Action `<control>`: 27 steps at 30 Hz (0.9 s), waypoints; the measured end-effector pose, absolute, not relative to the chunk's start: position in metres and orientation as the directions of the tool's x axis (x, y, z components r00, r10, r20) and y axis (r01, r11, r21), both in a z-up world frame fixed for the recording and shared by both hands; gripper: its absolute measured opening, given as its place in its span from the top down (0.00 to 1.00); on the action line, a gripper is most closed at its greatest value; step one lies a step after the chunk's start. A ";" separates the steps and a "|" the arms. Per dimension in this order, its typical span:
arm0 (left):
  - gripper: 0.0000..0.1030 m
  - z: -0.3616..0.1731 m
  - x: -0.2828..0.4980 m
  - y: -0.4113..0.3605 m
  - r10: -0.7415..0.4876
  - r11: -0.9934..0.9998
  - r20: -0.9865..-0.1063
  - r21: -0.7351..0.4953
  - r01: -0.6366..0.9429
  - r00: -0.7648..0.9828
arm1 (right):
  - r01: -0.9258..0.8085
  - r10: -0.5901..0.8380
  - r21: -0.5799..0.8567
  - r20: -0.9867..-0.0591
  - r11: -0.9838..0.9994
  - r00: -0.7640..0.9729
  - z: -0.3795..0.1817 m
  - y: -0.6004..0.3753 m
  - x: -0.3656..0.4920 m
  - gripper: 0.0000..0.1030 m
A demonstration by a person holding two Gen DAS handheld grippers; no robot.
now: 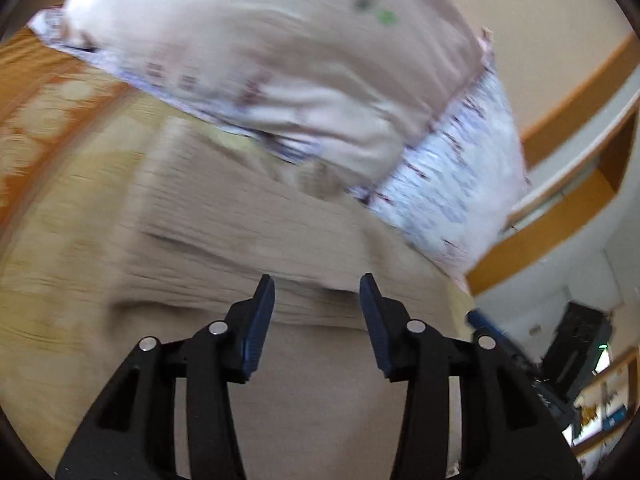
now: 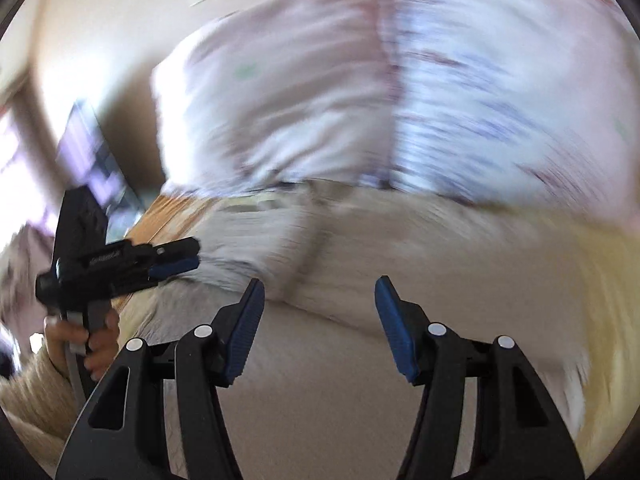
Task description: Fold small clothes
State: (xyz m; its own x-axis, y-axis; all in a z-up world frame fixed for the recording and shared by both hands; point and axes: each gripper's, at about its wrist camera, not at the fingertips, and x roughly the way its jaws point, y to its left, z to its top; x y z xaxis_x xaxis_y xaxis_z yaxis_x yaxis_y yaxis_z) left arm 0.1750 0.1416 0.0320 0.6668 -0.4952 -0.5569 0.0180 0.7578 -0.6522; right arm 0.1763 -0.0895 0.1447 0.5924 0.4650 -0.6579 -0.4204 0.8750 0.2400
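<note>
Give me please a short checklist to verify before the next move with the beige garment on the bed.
1. Left hand-held gripper open, nothing held: ok.
2. Right hand-held gripper open, nothing held: ok.
3. Beige garment lies ahead of both: ok.
4. Garment spread flat: not ok, ridges show.
5. Garment edges located: cannot tell, views are blurred.
6. Pillow clear of garment: cannot tell; it sits close behind.

Pale pink pillow (image 1: 256, 52) w/ blue-patterned border lies ahead of the tool, top of frame. Orange patterned bedcover (image 1: 36, 92) shows far left. Wooden headboard shelf (image 1: 568, 184) runs off to the right; dark electronics (image 1: 576, 344) sit lower right, blurred.
</note>
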 end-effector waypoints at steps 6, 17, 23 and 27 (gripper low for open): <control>0.62 0.006 0.182 0.161 -0.445 0.772 -0.628 -0.630 -0.082 0.639 | -0.623 0.511 0.117 -0.696 0.774 0.504 0.126 0.008 0.204 0.59; 0.67 -0.004 0.176 0.173 -0.450 0.774 -0.627 -0.629 -0.071 0.636 | -0.637 0.370 -0.053 -0.775 0.769 0.512 0.078 0.053 0.225 0.91; 0.67 -0.004 0.177 0.171 -0.447 0.776 -0.629 -0.626 -0.074 0.636 | -0.437 0.388 0.113 -0.687 0.892 0.614 0.105 -0.006 0.226 0.95; 0.66 -0.004 0.176 0.170 -0.446 0.781 -0.632 -0.620 -0.069 0.634 | -0.120 0.337 0.360 -0.636 0.925 0.694 0.115 -0.107 0.202 0.94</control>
State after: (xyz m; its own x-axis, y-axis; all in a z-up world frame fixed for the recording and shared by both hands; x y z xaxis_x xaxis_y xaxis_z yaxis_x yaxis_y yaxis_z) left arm 0.1761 0.1703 -0.0037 0.6335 -0.4458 -0.6324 -0.0692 0.7815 -0.6201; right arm 0.2024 -0.1065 0.1154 0.6940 0.3373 -0.6360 -0.1201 0.9253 0.3597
